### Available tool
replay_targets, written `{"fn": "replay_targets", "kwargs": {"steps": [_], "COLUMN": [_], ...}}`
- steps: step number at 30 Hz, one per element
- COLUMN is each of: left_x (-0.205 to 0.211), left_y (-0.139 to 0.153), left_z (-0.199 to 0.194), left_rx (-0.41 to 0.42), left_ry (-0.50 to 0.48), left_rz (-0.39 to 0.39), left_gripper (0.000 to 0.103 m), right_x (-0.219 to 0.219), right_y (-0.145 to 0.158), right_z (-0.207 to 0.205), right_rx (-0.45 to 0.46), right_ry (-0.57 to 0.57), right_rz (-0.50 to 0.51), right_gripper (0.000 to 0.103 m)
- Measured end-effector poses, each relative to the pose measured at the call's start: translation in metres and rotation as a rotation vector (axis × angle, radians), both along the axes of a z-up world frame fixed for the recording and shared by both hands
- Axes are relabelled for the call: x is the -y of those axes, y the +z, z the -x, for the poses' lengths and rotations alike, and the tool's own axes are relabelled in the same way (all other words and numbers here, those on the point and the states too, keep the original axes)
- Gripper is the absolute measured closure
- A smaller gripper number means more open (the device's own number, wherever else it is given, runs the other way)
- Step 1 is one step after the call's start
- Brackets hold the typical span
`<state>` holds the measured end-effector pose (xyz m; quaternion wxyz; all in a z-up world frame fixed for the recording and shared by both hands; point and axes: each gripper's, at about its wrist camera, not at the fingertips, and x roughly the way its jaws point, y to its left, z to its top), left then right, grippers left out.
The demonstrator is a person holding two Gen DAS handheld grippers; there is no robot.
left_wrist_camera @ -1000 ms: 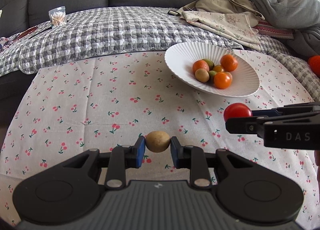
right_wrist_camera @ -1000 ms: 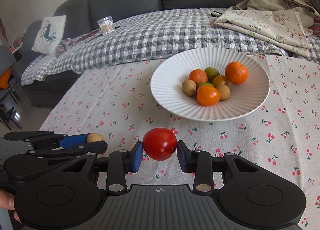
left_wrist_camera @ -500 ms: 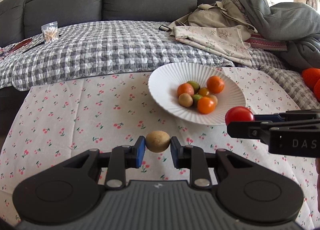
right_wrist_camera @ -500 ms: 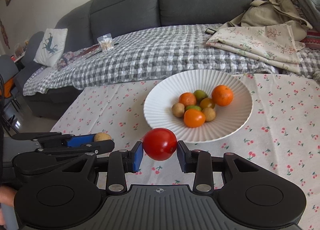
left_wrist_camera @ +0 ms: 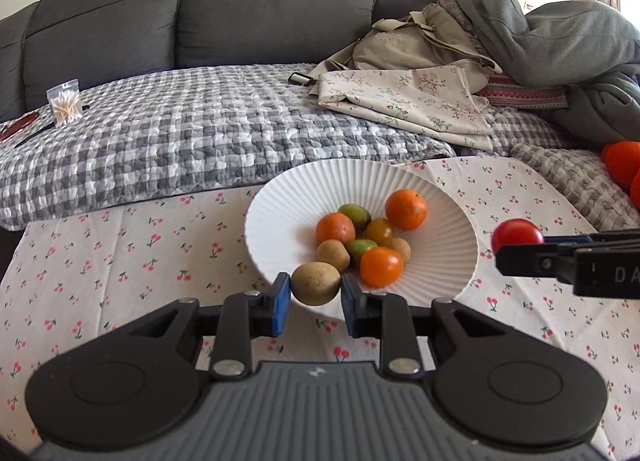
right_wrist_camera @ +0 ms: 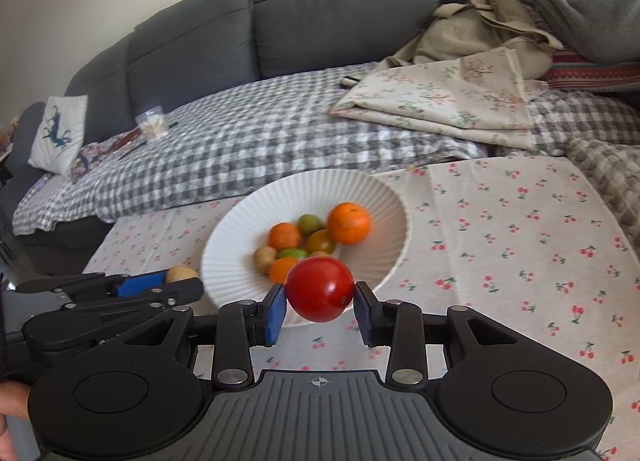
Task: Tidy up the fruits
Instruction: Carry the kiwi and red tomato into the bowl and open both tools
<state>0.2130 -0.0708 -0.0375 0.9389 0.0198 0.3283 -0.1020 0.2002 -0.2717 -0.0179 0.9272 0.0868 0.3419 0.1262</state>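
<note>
Left gripper [left_wrist_camera: 316, 285] jaws clamp brown fruit [left_wrist_camera: 316, 283]; right gripper [right_wrist_camera: 320, 296] jaws clamp red tomato [right_wrist_camera: 320, 289], near white bowl [left_wrist_camera: 280, 197].

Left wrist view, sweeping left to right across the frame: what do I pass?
Bag of cotton swabs → brown fruit held in the left gripper → large orange in the white plate → red tomato held in the right gripper.

glossy smooth red tomato [right_wrist_camera: 320, 289], matt ribbed white plate [left_wrist_camera: 320, 197], printed cloth tablecloth [left_wrist_camera: 120, 253], quilted checked blanket [left_wrist_camera: 180, 133]
</note>
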Motion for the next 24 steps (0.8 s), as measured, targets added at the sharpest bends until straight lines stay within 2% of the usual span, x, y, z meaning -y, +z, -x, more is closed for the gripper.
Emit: {"fn": "replay_targets", "kwargs": {"steps": [9, 24], "left_x": [0.013, 0.026], "left_y": [-0.019, -0.033], "left_z": [-0.026, -0.038], "left_rx": [-0.032, -0.037], "left_ry": [-0.013, -0.053], "left_rz": [-0.018, -0.044], "left_gripper": [0.078, 0.077], "right_x": [0.006, -0.021], "right_y": [-0.011, -0.033], "right_z": [-0.021, -0.042], "right_rx": [-0.009, -0.006], "right_ry": [-0.030, 0.011], "right_rz": [0.034, 0.129], "right_gripper": [0.067, 0.067]}}
